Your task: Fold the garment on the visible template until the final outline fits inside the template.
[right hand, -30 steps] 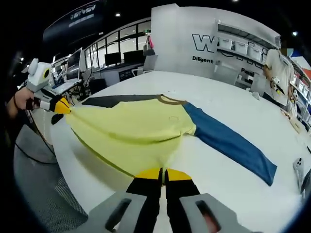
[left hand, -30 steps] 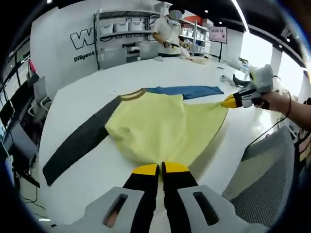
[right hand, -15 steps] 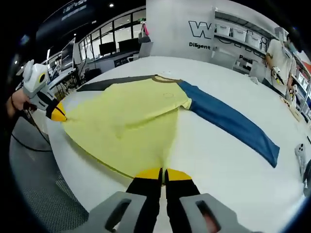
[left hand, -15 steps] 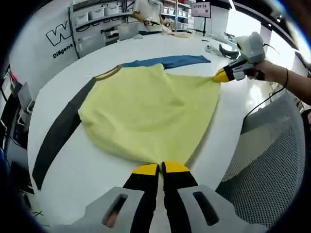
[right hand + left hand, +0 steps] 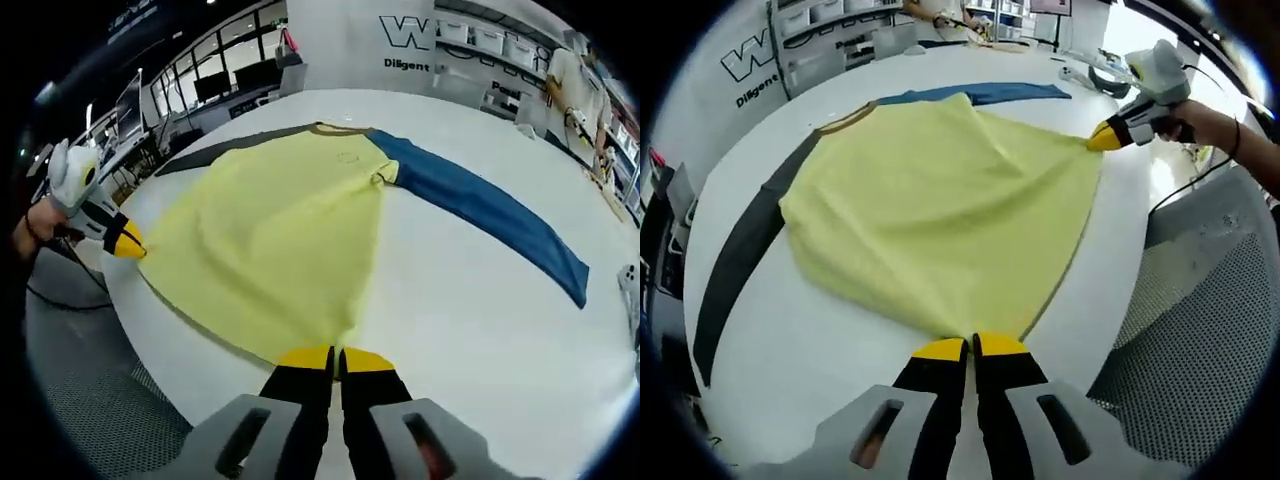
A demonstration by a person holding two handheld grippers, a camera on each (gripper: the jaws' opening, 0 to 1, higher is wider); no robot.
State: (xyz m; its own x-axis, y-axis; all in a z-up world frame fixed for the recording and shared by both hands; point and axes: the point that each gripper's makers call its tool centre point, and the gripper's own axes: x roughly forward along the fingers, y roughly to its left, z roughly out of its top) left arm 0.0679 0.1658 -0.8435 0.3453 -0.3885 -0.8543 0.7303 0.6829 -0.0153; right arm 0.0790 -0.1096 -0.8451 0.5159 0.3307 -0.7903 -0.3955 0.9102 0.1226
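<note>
- Since a second ago, the shirt (image 5: 940, 200) is lying flatter and more spread on the white table (image 5: 820, 340), its yellow body pulled out toward the near edge.
- Left gripper (image 5: 969, 347) is pinching one hem corner, jaws closed on the cloth.
- Right gripper (image 5: 335, 358) is clamping the other hem corner at the same edge.
- Blue sleeve (image 5: 490, 215) is stretching toward the table's far side; dark sleeve (image 5: 735, 260) is running along the opposite side.
- Wall (image 5: 340, 40) lettering is reading "W" and "Diligent", the rest being cut off.
</note>
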